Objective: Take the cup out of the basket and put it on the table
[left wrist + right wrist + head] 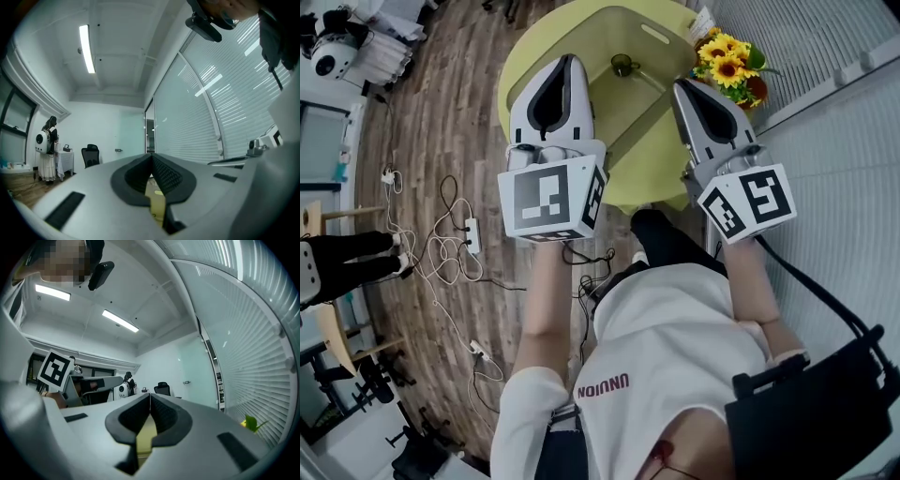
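The cup (623, 65) sits untouched in the basket (630, 19) (left hand-held gripper (571, 60) and right hand-held gripper (679, 86) both closed, empty), so everything remains.

Left gripper (572, 60) covering left corner of basket (675, 52); right gripper (680, 87) hiding right wall. Table (520, 56) running off head view's top edge. Cup (623, 65) appearing too small for detail.

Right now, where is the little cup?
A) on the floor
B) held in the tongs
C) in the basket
C: the cup stands inside the basket on the yellow table.
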